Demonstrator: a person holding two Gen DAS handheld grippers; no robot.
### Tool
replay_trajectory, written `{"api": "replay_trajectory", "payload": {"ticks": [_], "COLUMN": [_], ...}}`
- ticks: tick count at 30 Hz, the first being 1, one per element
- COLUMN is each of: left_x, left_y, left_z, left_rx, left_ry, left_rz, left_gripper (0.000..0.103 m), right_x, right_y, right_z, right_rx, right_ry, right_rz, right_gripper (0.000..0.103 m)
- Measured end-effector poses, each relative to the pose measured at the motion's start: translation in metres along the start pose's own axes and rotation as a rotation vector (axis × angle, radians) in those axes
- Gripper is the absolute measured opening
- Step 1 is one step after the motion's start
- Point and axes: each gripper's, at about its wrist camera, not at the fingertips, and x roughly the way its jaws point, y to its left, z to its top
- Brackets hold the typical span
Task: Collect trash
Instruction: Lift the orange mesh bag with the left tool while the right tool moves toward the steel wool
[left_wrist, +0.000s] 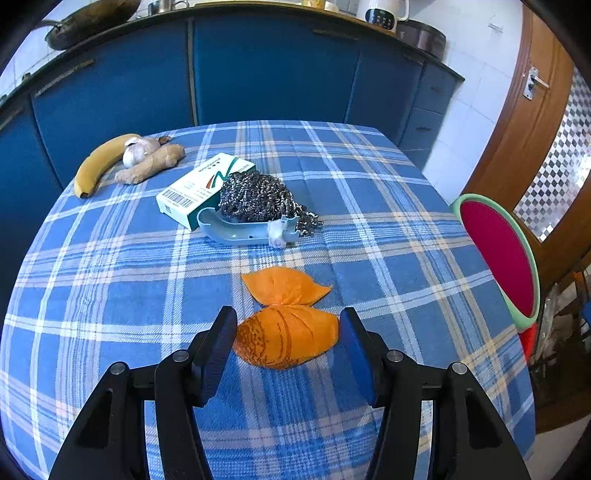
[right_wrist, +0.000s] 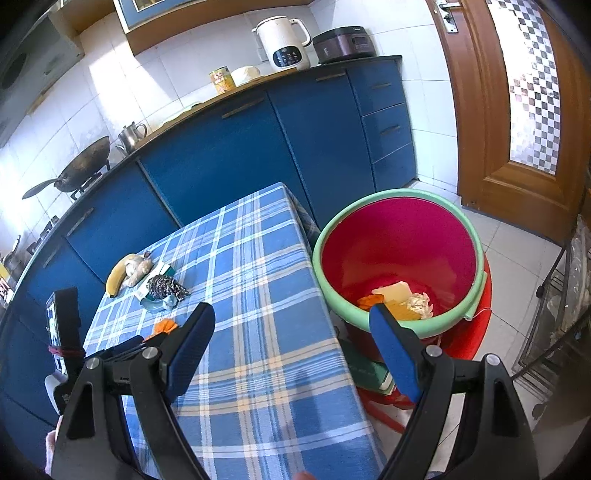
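Observation:
Two pieces of orange peel lie on the blue plaid tablecloth (left_wrist: 110, 295). The nearer, larger peel (left_wrist: 286, 339) sits between the fingers of my left gripper (left_wrist: 288, 314). The jaws are open around it, with a thin gap on the right side. The smaller peel (left_wrist: 284, 286) lies just beyond. My right gripper (right_wrist: 291, 312) stands open and empty over the table's right edge. Beside that edge stands the red bin with a green rim (right_wrist: 332, 225), which holds peel and crumpled scraps (right_wrist: 399, 299).
Farther back on the table are a banana (left_wrist: 96, 166), garlic (left_wrist: 135, 151), ginger (left_wrist: 151, 166), a white-green box (left_wrist: 195, 188), a steel scourer (left_wrist: 258, 197) in a grey-blue holder (left_wrist: 236, 230) and a small white wad (left_wrist: 277, 234). Blue cabinets (left_wrist: 258, 74) stand behind.

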Motion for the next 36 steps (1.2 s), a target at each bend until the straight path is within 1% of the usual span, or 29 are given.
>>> {"api": "replay_trajectory", "payload": {"ticks": [7,13,18,23,27,32,36], "left_x": [0.002,0.001,-0.004,-0.012,-0.027,-0.047,-0.057], "left_y": [-0.002,-0.003,0.000,0.016,0.034,0.061,0.092], "left_z": [-0.006,-0.011,-0.015,-0.013,-0.008,0.008,0.022], "left_rx": [0.012,0.035,0.029,-0.014,-0.046,-0.072,-0.110], "left_ry": [-0.006,-0.020,-0.030,-0.041,-0.079,-0.134,-0.168], "left_rz": [-0.001,-0.007,-0.021,-0.040,-0.036,0.008,0.050], "left_gripper": [0.059,0.049,0.042,0.039,0.039,0.039,0.039], "right_x": [0.006,0.012,0.015,0.017,0.021,0.031,0.042], "right_y": [0.006,0.013,0.022,0.034,0.047,0.068,0.088], "right_z": [-0.002,-0.004,-0.004,-0.004,-0.005,-0.007,-0.011], "right_rx": [-0.009,-0.018,-0.033,-0.056,-0.077,-0.106,-0.130], "right_ry": [0.014,0.027,0.033,0.037,0.044,0.067,0.092], "right_rz": [0.005,0.011,0.019,0.031,0.045,0.063,0.082], "right_gripper": [0.085,0.085,0.085,0.085,0.085,0.085,0.085]}}
